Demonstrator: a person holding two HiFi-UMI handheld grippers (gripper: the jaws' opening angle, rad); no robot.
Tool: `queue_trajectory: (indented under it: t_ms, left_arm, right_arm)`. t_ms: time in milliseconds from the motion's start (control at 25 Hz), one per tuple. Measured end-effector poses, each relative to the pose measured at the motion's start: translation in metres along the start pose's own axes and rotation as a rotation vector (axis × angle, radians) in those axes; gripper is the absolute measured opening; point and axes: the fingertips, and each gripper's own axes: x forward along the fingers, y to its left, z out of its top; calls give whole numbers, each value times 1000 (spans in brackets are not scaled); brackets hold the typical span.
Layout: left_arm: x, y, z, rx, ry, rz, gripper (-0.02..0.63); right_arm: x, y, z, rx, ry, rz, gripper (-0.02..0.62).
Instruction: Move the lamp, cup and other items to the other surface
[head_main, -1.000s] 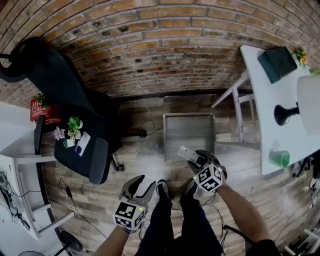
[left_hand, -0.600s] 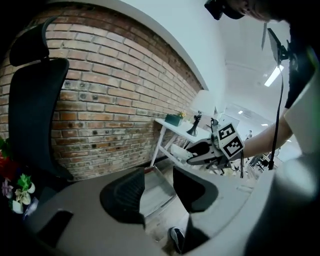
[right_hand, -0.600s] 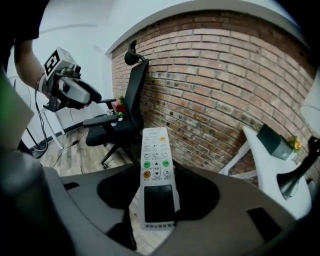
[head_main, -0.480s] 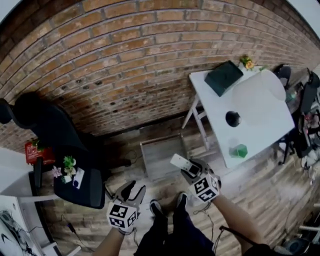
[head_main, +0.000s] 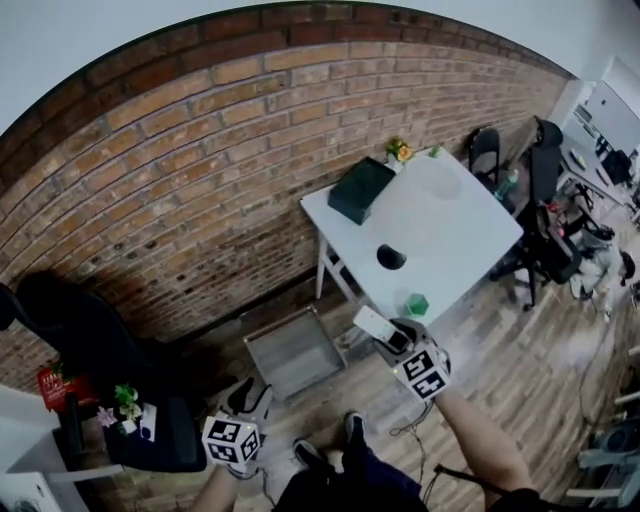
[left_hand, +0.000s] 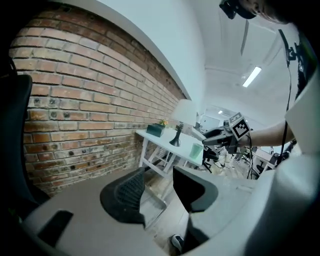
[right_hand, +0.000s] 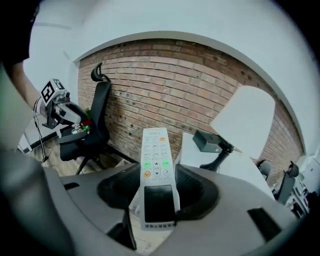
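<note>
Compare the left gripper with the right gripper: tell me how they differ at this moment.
The left gripper is empty, its jaws apart with only floor showing between them; the right gripper is clamped on a white remote. In the head view the left gripper sits low beside the black chair, while the right gripper is close to the white table. Both are the same kind of hand-held two-jaw tool.

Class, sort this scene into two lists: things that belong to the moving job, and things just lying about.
Job: remote control in the right claw; lamp; green cup; white table.
Lying about: metal tray on the floor; black chair beyond the table; brick wall.
</note>
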Motion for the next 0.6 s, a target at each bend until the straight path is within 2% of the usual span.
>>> queue_trajectory:
  t_ms: [160,360,480,600]
  left_arm:
    - [15,-19,13,32,-5,-31,175]
    - [36,-45,24,37,1,-28,174]
    - [53,-54,34,14,-2,-1,173]
    - [70,-70,38,-17,4,42,172]
  right_arm:
    - [-35,-54,-18,41,3,-85,221]
    - [-58,-120,-53,116,26,-144,221]
    - [-54,-160,-79,181,20,-145,221]
    - [-44,-189,-110,201,54,-107,221]
